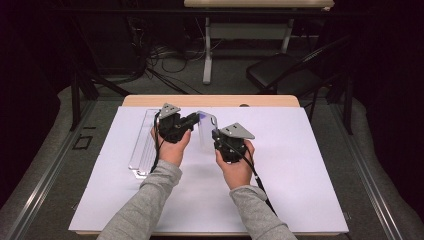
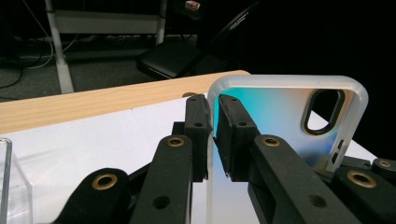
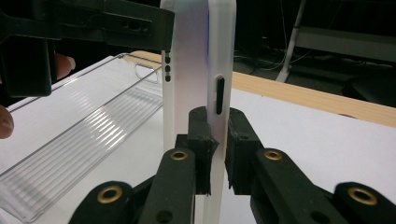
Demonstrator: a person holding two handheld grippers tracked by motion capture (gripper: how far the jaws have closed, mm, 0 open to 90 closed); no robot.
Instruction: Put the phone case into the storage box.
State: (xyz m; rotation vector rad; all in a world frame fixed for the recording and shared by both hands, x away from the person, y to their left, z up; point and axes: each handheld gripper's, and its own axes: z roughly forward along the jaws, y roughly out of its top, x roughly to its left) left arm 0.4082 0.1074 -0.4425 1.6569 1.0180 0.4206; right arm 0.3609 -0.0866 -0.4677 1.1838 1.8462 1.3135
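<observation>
A translucent white phone case with an oval camera cutout is held upright above the white mat between both hands. My left gripper comes in from the left, and in the left gripper view its pads press on the case at its side rim, one pad on each face. My right gripper reaches up from the near side. In the right gripper view its jaws pinch the rim of the case just below a side button slot, and the right gripper is shut on it.
A long clear ribbed plastic tray lies on the white mat to the left of the hands. The wooden table edge runs along the back. Beyond it stand a black chair and a desk leg.
</observation>
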